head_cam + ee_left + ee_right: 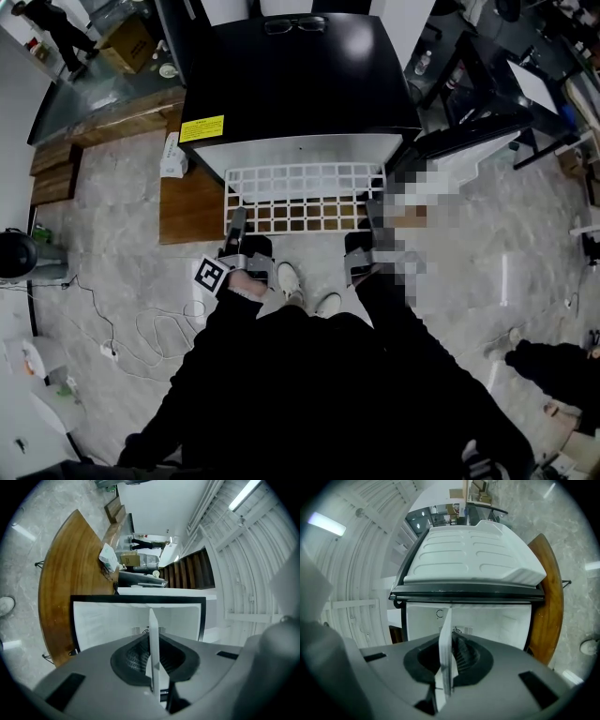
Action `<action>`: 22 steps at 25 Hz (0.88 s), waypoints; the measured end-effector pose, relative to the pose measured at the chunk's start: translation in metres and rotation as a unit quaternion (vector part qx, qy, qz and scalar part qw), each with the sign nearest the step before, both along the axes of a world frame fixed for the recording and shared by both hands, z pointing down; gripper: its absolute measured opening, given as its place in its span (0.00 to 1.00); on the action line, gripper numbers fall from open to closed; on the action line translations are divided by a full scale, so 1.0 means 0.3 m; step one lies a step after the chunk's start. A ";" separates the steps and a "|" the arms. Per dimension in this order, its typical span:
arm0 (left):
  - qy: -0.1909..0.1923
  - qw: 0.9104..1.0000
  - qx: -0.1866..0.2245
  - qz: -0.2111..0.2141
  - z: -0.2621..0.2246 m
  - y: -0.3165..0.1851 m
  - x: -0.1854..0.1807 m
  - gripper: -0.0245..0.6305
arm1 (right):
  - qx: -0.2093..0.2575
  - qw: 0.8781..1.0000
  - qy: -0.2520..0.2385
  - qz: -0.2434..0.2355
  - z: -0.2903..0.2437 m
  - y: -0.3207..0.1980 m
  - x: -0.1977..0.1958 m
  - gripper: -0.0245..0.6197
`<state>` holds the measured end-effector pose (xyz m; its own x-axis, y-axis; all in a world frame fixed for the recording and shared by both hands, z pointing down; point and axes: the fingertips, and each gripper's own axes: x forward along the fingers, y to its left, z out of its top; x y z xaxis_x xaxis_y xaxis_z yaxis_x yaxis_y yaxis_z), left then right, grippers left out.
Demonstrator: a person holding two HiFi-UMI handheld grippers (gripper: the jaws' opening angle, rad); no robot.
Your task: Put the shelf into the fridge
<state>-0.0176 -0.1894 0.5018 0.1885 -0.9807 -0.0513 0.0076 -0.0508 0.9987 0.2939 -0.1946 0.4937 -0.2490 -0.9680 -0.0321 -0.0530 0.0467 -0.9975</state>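
In the head view the white wire shelf [305, 197] is held level in front of the open black fridge [291, 75], its far edge at the fridge's mouth. My left gripper [235, 223] is shut on the shelf's near left edge and my right gripper [373, 219] on its near right edge. The left gripper view shows the shelf [153, 634] edge-on, clamped in the left gripper [153, 670], with the white fridge interior [108, 620] straight ahead. In the right gripper view the shelf [446, 639] sits edge-on in the right gripper [444, 672], facing the interior [497, 620].
The fridge door [473, 555] stands open on the right, its ribbed white liner showing. The fridge rests on a wooden platform [187, 206]. Glasses [295, 25] lie on the fridge top. A white cable [141, 328] trails on the floor at left. Another person [553, 366] sits at right.
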 end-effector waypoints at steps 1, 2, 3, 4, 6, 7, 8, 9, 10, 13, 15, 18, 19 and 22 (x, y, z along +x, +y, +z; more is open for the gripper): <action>-0.001 1.000 -0.003 -0.001 0.003 -0.016 -0.005 0.08 | -0.003 1.000 0.000 0.000 0.003 -0.016 -0.004 0.08; -0.003 1.000 -0.005 -0.001 0.004 -0.042 -0.011 0.08 | -0.008 1.000 0.001 0.001 0.006 -0.042 -0.008 0.08; -0.005 1.000 -0.007 0.001 0.002 -0.073 -0.017 0.08 | -0.011 1.000 0.001 0.001 0.008 -0.075 -0.013 0.08; -0.006 1.000 -0.007 0.001 -0.002 -0.102 -0.021 0.08 | -0.014 1.000 0.002 0.001 0.007 -0.107 -0.018 0.08; -0.003 1.000 -0.004 -0.002 -0.003 -0.130 -0.025 0.08 | -0.014 1.000 0.001 0.003 0.008 -0.140 -0.025 0.08; -0.003 1.000 -0.003 -0.003 0.001 -0.130 -0.025 0.08 | -0.013 1.000 0.000 0.005 0.012 -0.142 -0.025 0.08; -0.004 1.000 -0.003 -0.004 0.005 -0.126 -0.026 0.08 | -0.013 1.000 0.000 0.007 0.017 -0.140 -0.024 0.08; -0.005 1.000 -0.003 -0.005 0.008 -0.124 -0.026 0.08 | -0.012 1.000 -0.002 0.009 0.021 -0.139 -0.023 0.08; -0.007 1.000 -0.003 -0.006 0.009 -0.124 -0.026 0.08 | -0.010 1.000 -0.004 0.012 0.022 -0.140 -0.022 0.08; -0.015 1.000 -0.001 -0.007 0.002 -0.130 -0.023 0.08 | -0.002 1.000 -0.007 0.021 0.013 -0.146 -0.022 0.08; -0.016 1.000 -0.001 -0.007 -0.005 -0.124 -0.023 0.08 | -0.003 1.000 -0.008 0.021 0.011 -0.137 -0.024 0.08; -0.019 1.000 0.001 -0.008 -0.006 -0.097 -0.032 0.08 | -0.014 1.000 -0.016 0.022 0.033 -0.093 -0.033 0.08; -0.021 1.000 0.002 -0.008 -0.005 -0.088 -0.036 0.08 | -0.019 0.999 -0.016 0.021 0.047 -0.079 -0.036 0.08; -0.028 1.000 0.005 -0.005 -0.002 -0.093 -0.032 0.08 | -0.022 1.000 -0.007 0.019 0.071 -0.089 -0.027 0.08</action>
<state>-0.0271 -0.2174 0.5013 0.1815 -0.9821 -0.0510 -0.0488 -0.0608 0.9970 0.2860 -0.2214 0.5151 -0.2113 -0.9774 0.0083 -0.0406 0.0003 -0.9992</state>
